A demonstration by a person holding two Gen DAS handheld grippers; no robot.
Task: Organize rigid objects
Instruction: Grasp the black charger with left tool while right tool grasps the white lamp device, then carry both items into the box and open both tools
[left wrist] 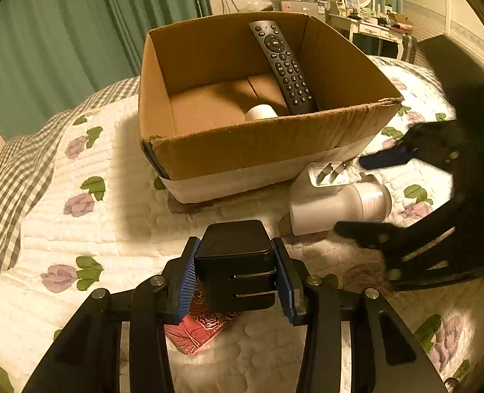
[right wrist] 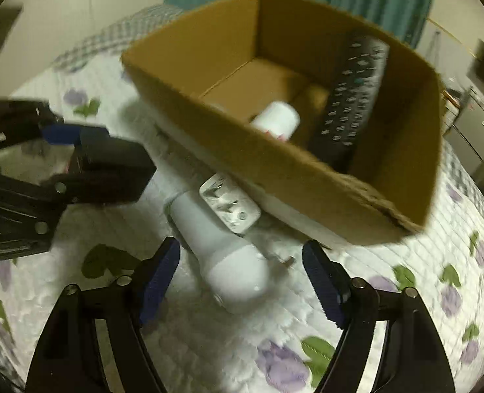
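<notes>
The left gripper point(left wrist: 237, 275) clamped a black power adapter point(left wrist: 235, 262). The right gripper point(right wrist: 242, 281) stood wide open, empty, straddling a white bottle point(right wrist: 225, 255) beside the cardboard box point(right wrist: 274, 170).

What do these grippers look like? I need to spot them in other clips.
Both the left gripper and right gripper are matte black slotted linkages with silver pivot bolts. The fingers carry ribbed blue pads. A green light glows on the right one. No cables or sleeves show.

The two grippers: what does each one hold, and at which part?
The left gripper clamps the black box-shaped plug adapter by its two opposite side faces. The right gripper is open and holds nothing; the white bottle lies between its fingers.
</notes>
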